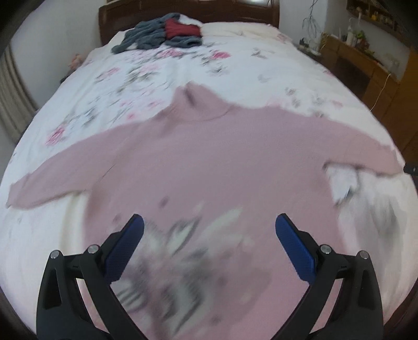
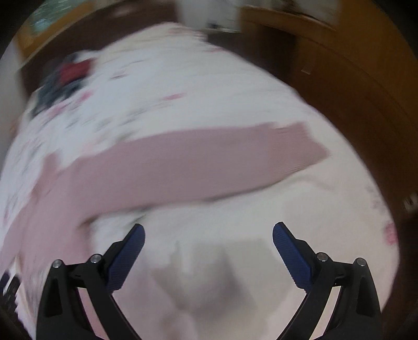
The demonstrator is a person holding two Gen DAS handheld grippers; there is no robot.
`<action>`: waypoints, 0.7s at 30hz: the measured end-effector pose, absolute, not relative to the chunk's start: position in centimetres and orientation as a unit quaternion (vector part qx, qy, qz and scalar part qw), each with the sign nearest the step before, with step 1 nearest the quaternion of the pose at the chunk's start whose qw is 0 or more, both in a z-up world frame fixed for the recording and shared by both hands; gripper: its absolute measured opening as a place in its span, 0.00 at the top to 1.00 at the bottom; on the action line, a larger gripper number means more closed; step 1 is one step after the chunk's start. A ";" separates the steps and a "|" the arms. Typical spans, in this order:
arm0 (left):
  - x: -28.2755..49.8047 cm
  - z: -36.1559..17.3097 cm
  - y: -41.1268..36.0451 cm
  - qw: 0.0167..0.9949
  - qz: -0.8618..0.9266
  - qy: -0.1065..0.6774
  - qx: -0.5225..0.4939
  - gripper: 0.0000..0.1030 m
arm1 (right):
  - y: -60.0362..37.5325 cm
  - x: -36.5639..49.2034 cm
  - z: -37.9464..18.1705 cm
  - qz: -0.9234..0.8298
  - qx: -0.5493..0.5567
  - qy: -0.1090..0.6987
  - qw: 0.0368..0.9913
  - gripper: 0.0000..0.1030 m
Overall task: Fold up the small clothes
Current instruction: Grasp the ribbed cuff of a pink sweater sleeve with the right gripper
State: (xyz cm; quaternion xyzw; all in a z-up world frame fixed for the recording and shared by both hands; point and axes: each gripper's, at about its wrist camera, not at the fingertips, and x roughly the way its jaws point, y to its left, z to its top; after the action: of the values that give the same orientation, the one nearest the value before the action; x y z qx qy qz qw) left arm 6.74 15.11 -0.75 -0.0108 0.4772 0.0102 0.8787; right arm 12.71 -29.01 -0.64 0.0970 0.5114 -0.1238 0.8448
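A pink turtleneck sweater [image 1: 209, 154] lies flat on the bed with both sleeves spread wide and a grey-white print on its lower front. My left gripper [image 1: 209, 222] hovers open above that print, nothing between its blue pads. In the right wrist view the sweater's right sleeve [image 2: 183, 162] stretches across the bedspread. My right gripper [image 2: 207, 230] stands open above bare bedspread just in front of that sleeve, holding nothing. Both views are blurred by motion.
The bed carries a white floral bedspread [image 1: 146, 78]. A heap of grey and dark red clothes [image 1: 167, 34] lies near the dark headboard [image 1: 188, 10]. Wooden furniture [image 1: 376, 73] stands along the bed's right side, a wall on the left.
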 end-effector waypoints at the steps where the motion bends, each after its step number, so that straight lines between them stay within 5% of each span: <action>1: 7.9 -0.7 14.2 0.881 0.007 0.473 -0.013 0.03 | -31.1 13.7 -0.9 -0.135 0.103 0.516 0.840 0.07; 8: 15.0 -0.6 8.3 0.889 -0.005 0.457 -0.012 0.03 | -45.5 19.7 -5.4 -0.195 0.204 0.553 0.784 0.11; 17: 17.3 -1.8 5.3 0.890 -0.008 0.456 0.017 0.03 | -49.6 22.0 -10.2 -0.189 0.225 0.580 0.760 0.11; 20: 17.3 -2.3 5.6 0.886 -0.005 0.463 0.015 0.03 | -49.7 22.2 -10.3 -0.183 0.213 0.574 0.769 0.28; 21: 17.3 -2.5 5.7 0.886 -0.004 0.464 0.015 0.03 | -49.7 22.1 -10.1 -0.179 0.209 0.572 0.773 0.47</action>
State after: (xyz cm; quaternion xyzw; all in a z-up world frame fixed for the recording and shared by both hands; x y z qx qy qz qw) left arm 17.27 5.74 -2.48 0.0145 0.4643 -0.0039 0.8856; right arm 22.12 -49.70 -10.15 0.2085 0.5721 -0.1788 0.7728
